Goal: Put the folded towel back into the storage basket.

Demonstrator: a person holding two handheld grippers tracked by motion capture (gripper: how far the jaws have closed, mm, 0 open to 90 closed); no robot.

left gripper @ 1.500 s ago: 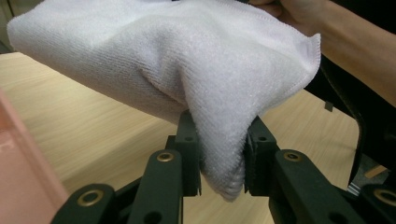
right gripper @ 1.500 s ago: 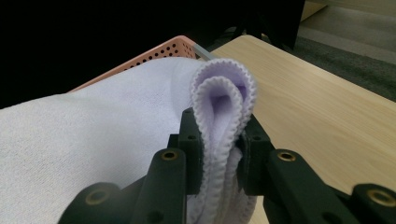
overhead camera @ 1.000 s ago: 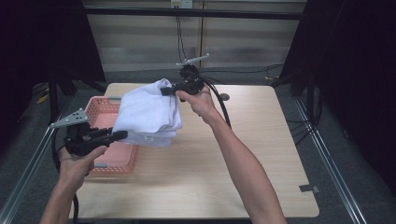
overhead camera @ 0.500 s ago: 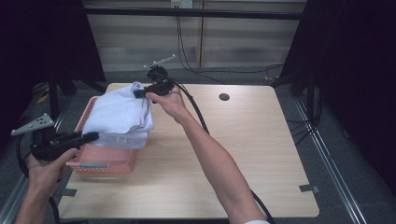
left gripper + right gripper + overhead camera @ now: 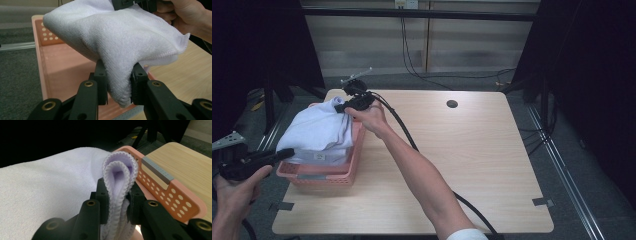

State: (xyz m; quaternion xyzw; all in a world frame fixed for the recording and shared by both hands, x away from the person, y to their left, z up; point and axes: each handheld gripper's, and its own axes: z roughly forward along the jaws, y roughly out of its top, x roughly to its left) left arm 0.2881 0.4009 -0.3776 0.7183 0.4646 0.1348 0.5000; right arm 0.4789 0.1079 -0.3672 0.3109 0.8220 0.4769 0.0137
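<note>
Your folded white towel (image 5: 319,132) hangs between your 2 grippers, over the pink perforated basket (image 5: 324,175) at the left edge of the wooden table (image 5: 472,165). It is a thick terry cloth with a stitched hem, doubled into several layers, and it sags a little in the middle between the 2 grips. In the left gripper view it bulges out above the basket's open inside (image 5: 65,70).

Your left gripper (image 5: 117,82) is clamped on a thick fold at the near end of the towel (image 5: 117,42), both black jaws pressed into the cloth. Your right gripper (image 5: 117,202) pinches the far end, where the hemmed edges (image 5: 120,170) loop over between the jaws, just beside the basket's rim (image 5: 160,187).

In the high view the towel covers most of the basket, so you cannot see its floor there. Whether the towel's underside touches the basket is not clear. Your left hand (image 5: 234,187) is partly cut off at the picture's edge, and the tips of the right gripper (image 5: 346,106) are buried in the cloth.
</note>
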